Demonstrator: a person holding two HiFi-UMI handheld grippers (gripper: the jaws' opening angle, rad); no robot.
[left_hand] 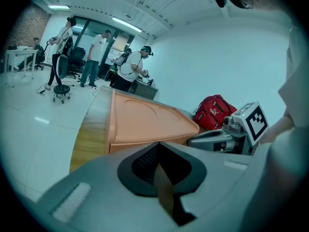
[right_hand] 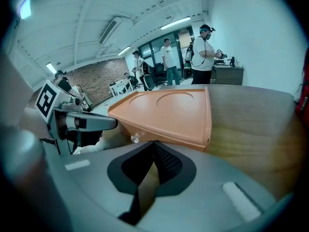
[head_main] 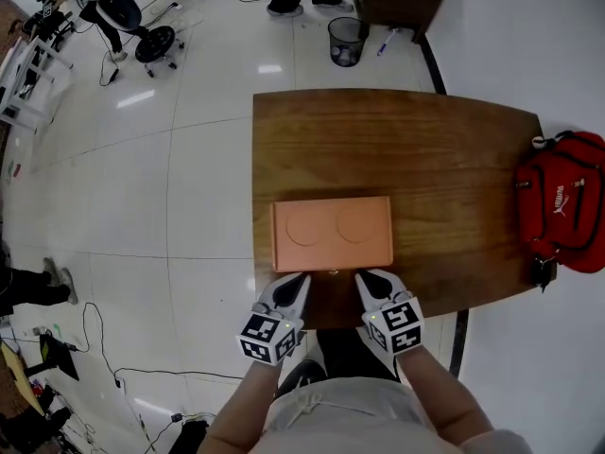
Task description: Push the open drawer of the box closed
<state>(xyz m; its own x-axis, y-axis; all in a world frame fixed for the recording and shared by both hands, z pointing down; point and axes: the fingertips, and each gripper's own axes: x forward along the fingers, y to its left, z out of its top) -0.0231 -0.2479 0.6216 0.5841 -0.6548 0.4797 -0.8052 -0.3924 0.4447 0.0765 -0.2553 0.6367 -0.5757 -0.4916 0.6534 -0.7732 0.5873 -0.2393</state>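
Note:
An orange box point(head_main: 331, 233) with two round dents in its lid lies near the front edge of the wooden table point(head_main: 444, 159). Its front face shows a small clear knob point(right_hand: 134, 138), and the drawer front looks flush with the box. My left gripper point(head_main: 295, 282) and right gripper point(head_main: 367, 279) point at that front face from either side of the knob, each a short way off it. Both are shut with nothing held. In the left gripper view the box point(left_hand: 140, 122) lies just ahead of the left gripper point(left_hand: 161, 175), with the right gripper's marker cube point(left_hand: 253, 120) beside it.
A red bag point(head_main: 562, 201) rests on the table's right end. Beyond the table's far edge stand a mesh waste bin point(head_main: 345, 41) and a person's legs. An office chair point(head_main: 142, 31) and cables lie on the white floor at left. Several people point(left_hand: 130, 69) stand far off.

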